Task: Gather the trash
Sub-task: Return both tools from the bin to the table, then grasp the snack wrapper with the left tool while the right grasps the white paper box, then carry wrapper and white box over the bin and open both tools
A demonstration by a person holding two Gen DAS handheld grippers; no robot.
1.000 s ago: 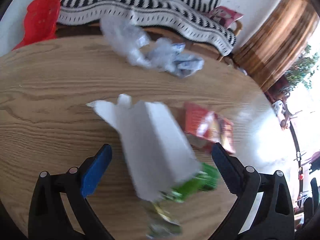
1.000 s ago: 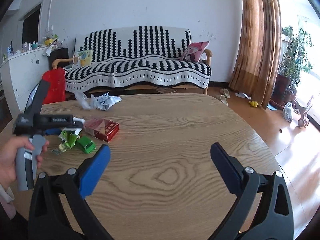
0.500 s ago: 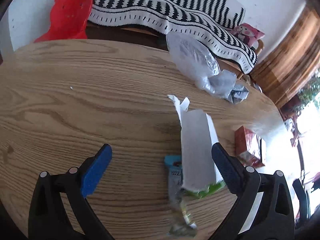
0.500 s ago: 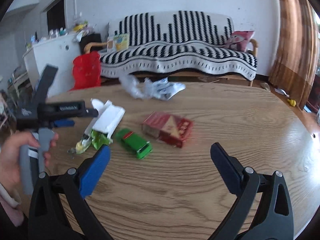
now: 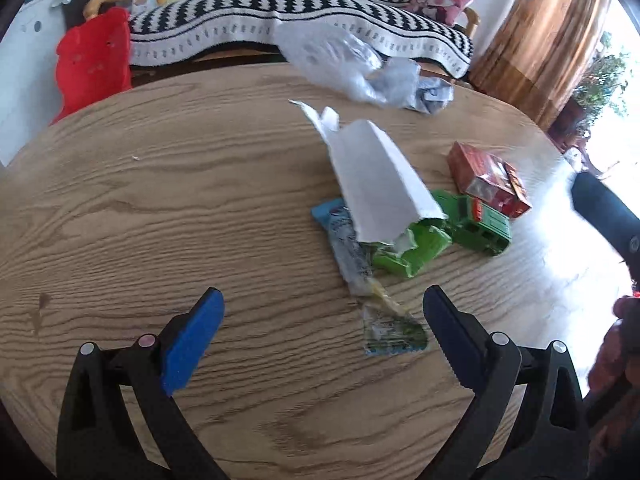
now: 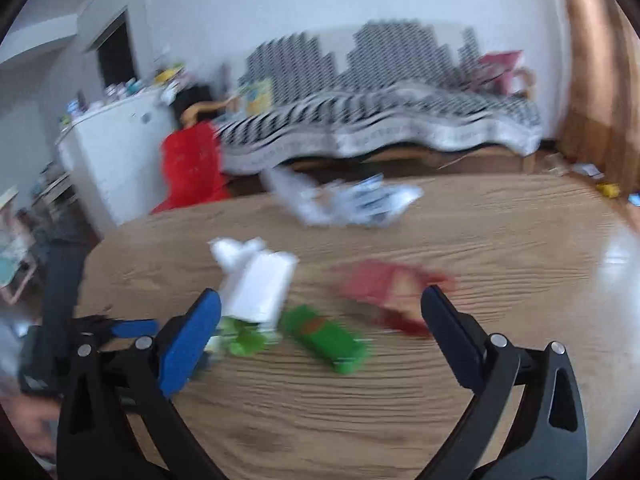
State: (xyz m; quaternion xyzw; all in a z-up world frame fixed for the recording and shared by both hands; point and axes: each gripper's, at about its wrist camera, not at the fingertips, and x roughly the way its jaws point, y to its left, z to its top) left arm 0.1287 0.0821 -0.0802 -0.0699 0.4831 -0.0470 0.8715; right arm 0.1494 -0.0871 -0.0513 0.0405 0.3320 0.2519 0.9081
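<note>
Trash lies on the round wooden table: a white paper carton, a crumpled green wrapper, a green box, a red box, a blue and yellow sachet wrapper and crumpled clear plastic. My left gripper is open and empty, just short of the sachet. My right gripper is open and empty, over the green box, with the carton and the red box beyond; that view is blurred.
A red plastic bin stands beyond the table's far left edge. A black and white striped sofa runs along the back wall. A white cabinet stands at the left. Brown curtains hang at the right.
My left gripper has swung so the trash pile sits more to the centre right. My right gripper has moved in close over the green box and red box.
</note>
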